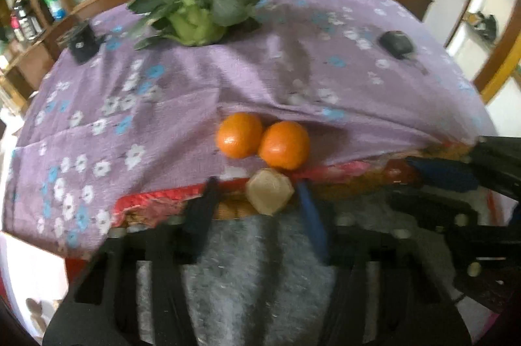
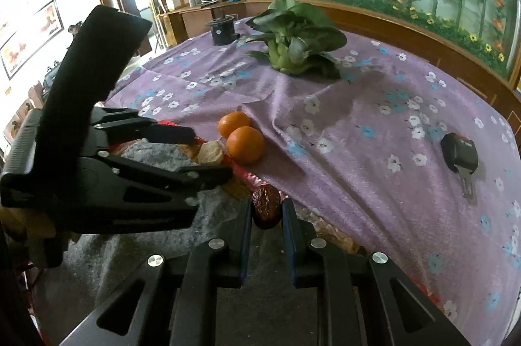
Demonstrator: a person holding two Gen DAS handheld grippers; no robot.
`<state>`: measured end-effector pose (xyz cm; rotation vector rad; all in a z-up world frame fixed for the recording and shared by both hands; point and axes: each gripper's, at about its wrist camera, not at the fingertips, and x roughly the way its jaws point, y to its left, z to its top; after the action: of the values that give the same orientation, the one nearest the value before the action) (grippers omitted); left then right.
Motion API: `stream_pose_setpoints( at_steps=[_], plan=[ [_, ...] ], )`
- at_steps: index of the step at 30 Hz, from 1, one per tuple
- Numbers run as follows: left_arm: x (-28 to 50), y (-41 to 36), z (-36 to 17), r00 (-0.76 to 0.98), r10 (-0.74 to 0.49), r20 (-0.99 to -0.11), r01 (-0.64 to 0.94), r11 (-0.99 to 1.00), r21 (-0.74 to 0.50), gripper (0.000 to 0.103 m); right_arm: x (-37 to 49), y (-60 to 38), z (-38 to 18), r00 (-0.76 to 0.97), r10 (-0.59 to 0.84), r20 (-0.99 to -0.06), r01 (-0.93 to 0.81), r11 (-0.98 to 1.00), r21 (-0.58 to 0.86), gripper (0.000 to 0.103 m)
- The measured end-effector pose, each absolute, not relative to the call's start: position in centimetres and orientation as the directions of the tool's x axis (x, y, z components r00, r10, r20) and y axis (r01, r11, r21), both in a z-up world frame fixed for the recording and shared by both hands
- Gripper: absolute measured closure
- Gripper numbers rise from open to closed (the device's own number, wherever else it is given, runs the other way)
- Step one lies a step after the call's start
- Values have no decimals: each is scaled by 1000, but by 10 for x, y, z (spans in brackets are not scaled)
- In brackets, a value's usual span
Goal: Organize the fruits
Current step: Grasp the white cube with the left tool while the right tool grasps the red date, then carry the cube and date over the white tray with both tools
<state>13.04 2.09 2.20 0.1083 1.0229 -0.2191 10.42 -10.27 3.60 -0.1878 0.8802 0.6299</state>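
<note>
Left wrist view
Nearest the lens: the left gripper (image 1: pixel 260 193), its two fingers reaching out over a grey felt mat (image 1: pixel 247 264).
Left jaws: drawn in narrow around a pale tan nut-like piece (image 1: pixel 269 195); the right pad touches it, the left finger looks a shade off, so the grip is likely but blur keeps it unsure.
From the pair of oranges (image 1: pixel 263 140): the tan piece sits just this side of them, almost touching the right-hand one.
Also here: the other tool's dark frame comes in at the right edge.

Right wrist view
Nearest the lens: the right gripper (image 2: pixel 267 209), jaws pinched tight on a dark red date-like fruit (image 2: pixel 267 205).
Date's long axis: running away from the lens, along the fingers, so the pads sit on its slim sides.
From the oranges (image 2: pixel 241 136): the date lies nearer the camera and slightly right; the left gripper (image 2: pixel 211 157) comes in from the left and is the closer one to them.
Coming move, my guess: both loads lift clear of the purple flowered cloth (image 2: pixel 358 131) without nudging the oranges.
</note>
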Motion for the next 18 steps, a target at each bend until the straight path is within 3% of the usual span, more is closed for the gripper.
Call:
stream_pose_setpoints(
  at_steps=[18],
  plan=[
    [49, 71, 52, 598, 27, -801, 58, 995, 77, 78, 56, -49, 53, 435, 485, -759, -653, 750, 105, 86]
  ],
)
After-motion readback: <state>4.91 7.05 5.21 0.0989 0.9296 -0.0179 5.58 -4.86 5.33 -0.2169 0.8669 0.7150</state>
